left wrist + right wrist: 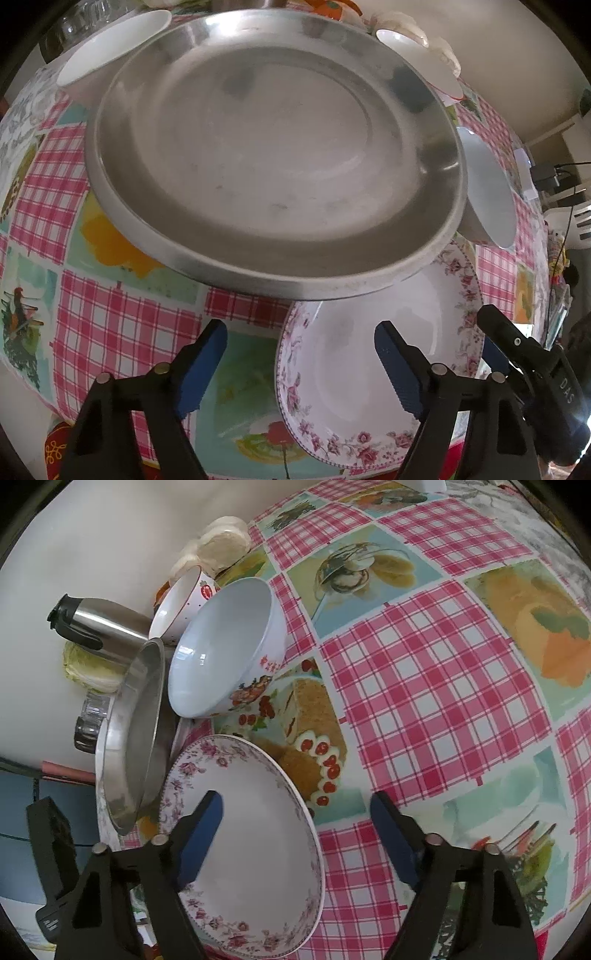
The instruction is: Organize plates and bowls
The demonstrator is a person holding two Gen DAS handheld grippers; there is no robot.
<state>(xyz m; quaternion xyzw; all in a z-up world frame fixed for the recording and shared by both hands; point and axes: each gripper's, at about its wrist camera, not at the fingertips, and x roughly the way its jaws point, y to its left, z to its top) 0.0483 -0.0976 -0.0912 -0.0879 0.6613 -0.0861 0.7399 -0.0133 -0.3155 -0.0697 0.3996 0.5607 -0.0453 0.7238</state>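
On the patterned surface (122, 332), seen from the left wrist, a white bowl (110, 48) at far left is partly hidden behind the steel plate (273, 155); glassware behind it is too blurred to name. The steel plate is wide, dull grey and scuffed, and its near rim overlaps the floral plate (369, 387), covering that plate's far edge. The floral plate is white with a pink flower border. Right of the steel plate, a second white bowl (487, 195) is cut off by its rim. The left gripper (300, 363) hangs above the surface with fingers spread, holding nothing.

From the right wrist, a steel flask (96, 627) lies at left, then the steel plate (136, 734) edge-on, a white bowl with red flowers (225, 646), and the floral plate (258, 830). The right gripper (295, 836) has its fingers spread wide over the floral plate, empty.
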